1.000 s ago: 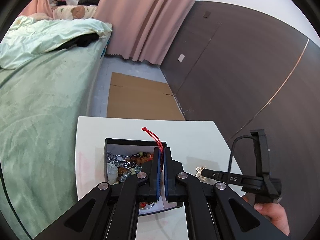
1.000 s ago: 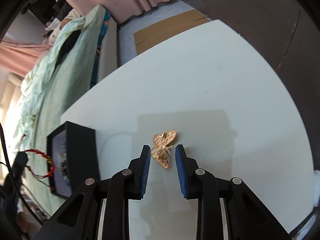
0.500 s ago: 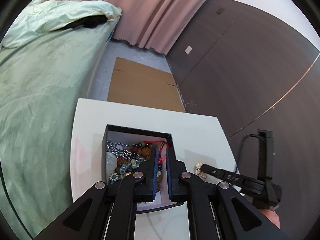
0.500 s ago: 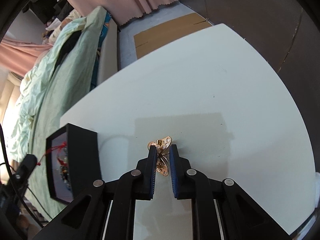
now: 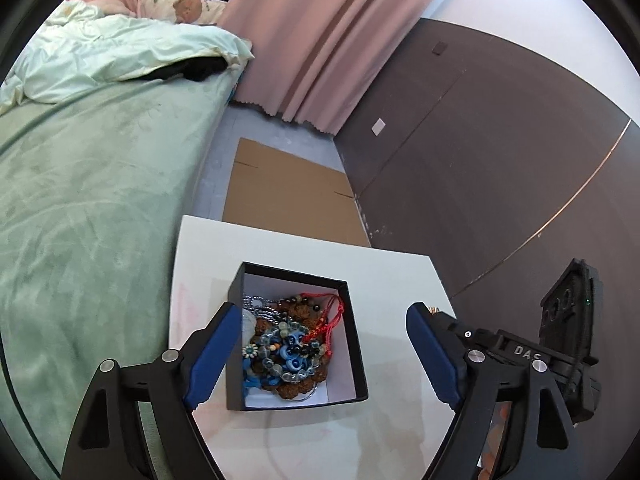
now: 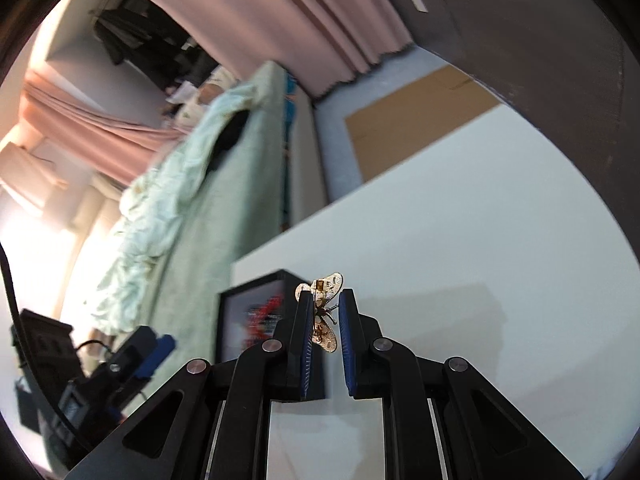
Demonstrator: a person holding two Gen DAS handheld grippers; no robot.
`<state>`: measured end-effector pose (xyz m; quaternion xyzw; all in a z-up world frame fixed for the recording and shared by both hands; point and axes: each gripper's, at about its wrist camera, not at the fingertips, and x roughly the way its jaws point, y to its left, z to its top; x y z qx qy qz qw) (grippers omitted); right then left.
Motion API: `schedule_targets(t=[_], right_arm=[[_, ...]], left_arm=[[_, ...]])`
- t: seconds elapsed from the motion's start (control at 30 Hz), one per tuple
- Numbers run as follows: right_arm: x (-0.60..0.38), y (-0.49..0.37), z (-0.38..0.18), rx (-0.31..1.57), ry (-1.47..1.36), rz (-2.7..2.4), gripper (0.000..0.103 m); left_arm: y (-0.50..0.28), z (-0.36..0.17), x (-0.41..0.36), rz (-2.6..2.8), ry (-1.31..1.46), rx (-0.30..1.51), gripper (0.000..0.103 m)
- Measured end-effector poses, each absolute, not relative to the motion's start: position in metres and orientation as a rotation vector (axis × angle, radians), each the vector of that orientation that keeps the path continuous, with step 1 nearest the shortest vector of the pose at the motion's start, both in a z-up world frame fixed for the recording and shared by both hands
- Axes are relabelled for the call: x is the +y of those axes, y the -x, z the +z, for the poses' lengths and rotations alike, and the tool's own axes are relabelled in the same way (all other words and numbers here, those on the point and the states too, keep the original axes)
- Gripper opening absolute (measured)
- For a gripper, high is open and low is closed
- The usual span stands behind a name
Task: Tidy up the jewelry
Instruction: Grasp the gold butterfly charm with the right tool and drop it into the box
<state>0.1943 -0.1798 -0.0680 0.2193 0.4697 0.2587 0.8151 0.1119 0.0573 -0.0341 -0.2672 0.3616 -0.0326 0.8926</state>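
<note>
**Butterfly brooch clamped over the table, box of beads under spread fingers**

At far left lies a bed with a green cover and a pale quilt bunched at its head; a pink curtain hangs behind it. A flat sheet of cardboard lies on the floor beyond the white table.

On the table sits a black box with white inner walls, heaped with jewelry: blue and clear beads, brown beads, a silver chain and a red cord. The left gripper hangs over the box; its jaws have just been opening and now stand wide apart, one blue pad on each side of the box, nothing between them.

To the right, the other tool's body bears the letters "DAS". Dark wall panels close the scene behind it.

In the right wrist view the right gripper holds a gold butterfly brooch between nearly closed pads, raised off the table, with the box just left behind it. That view is blurred on its left side.
</note>
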Motion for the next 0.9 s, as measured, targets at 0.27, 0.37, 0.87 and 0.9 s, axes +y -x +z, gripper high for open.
schedule_targets(t=[0.27, 0.37, 0.87, 0.9], right_arm=[[-0.141, -0.187, -0.060, 0.974, -0.461, 0.651, 0.015], [-0.129, -0.188, -0.062, 0.982, -0.448, 0.668, 0.015], [-0.128, -0.190, -0.071, 1.019, -0.386, 0.653, 0.052], [-0.129, -0.188, -0.069, 1.013, -0.376, 0.651, 0.052]], left_arm=[[-0.103, -0.028, 0.086, -0.029, 0.593, 0.726, 0.085], [-0.100, -0.026, 0.097, -0.011, 0.607, 0.717, 0.085], [-0.098, -0.022, 0.123, 0.036, 0.639, 0.683, 0.085], [-0.097, -0.022, 0.121, 0.034, 0.635, 0.680, 0.085]])
